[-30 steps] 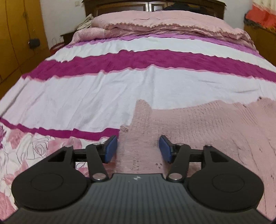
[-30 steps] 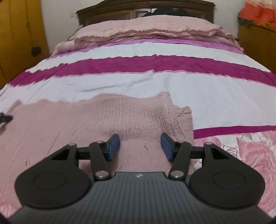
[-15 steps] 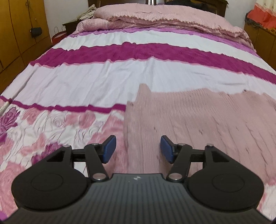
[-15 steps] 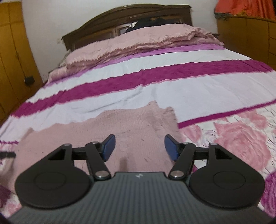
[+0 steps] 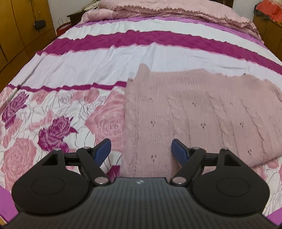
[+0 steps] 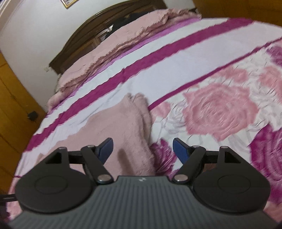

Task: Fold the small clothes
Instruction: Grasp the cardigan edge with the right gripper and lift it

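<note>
Both grippers widening, nothing held: left gripper [image 5: 141, 149] now over the pink knit sweater's [image 5: 202, 109] left edge, right gripper [image 6: 142, 148] rolled, at its right edge. Sweater flat on floral bedspread [image 5: 52, 114]; regrasp for next fold likely.

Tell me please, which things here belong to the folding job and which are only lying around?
For the job:
- pink knitted sweater, flat on the bed
- left gripper, jaws opening, nothing held
- right gripper, jaws opening, nothing held

Only lying around:
- floral and striped bedspread
- folded pink blanket near the headboard
- dark wooden headboard
- wooden wardrobe
</note>
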